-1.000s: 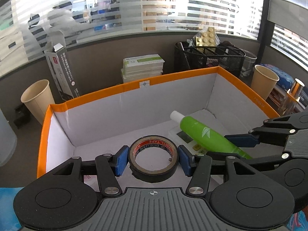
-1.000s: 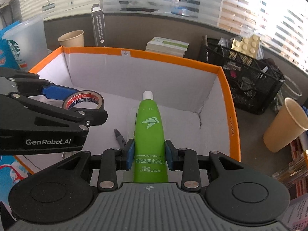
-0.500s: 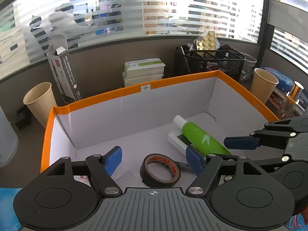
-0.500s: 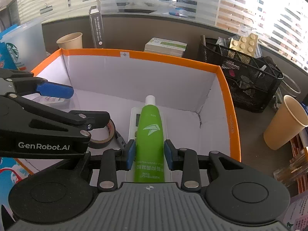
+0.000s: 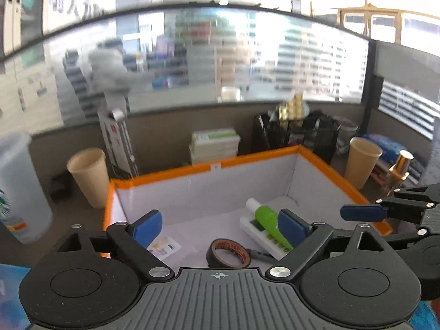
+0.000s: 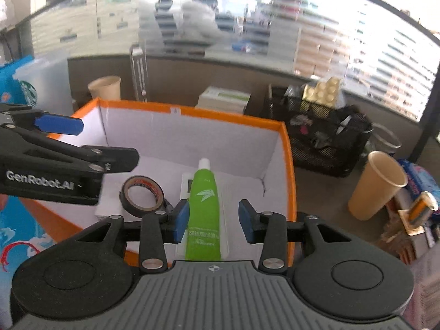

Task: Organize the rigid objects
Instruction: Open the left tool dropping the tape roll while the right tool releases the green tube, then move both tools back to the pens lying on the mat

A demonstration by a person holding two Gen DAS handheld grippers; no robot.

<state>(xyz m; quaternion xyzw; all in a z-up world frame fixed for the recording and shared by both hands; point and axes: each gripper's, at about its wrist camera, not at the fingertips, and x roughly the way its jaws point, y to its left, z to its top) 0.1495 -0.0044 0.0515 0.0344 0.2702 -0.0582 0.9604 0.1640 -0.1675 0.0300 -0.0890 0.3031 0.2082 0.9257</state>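
Observation:
A black tape roll (image 5: 228, 253) lies flat on the floor of the orange-rimmed white box (image 5: 203, 167). A green tube (image 6: 205, 209) with a white cap lies on a white remote-like device (image 5: 261, 233) in the box. My left gripper (image 5: 220, 227) is open and empty, raised above the tape roll. My right gripper (image 6: 214, 218) is open, its pads either side of the tube without gripping it. The tape roll also shows in the right wrist view (image 6: 143, 196), as does the box (image 6: 287, 148).
Paper cups (image 5: 89, 176) (image 5: 361, 162) stand left and right of the box. A black mesh basket (image 6: 324, 140) with clutter, a stack of books (image 5: 214, 144) and a tall carton (image 5: 118, 143) stand behind it. A clear plastic cup (image 5: 19, 187) stands far left.
My left gripper let go of the tape roll, which now lies in the box, and lifted back. My right gripper opened off the green tube, which now rests in the box.

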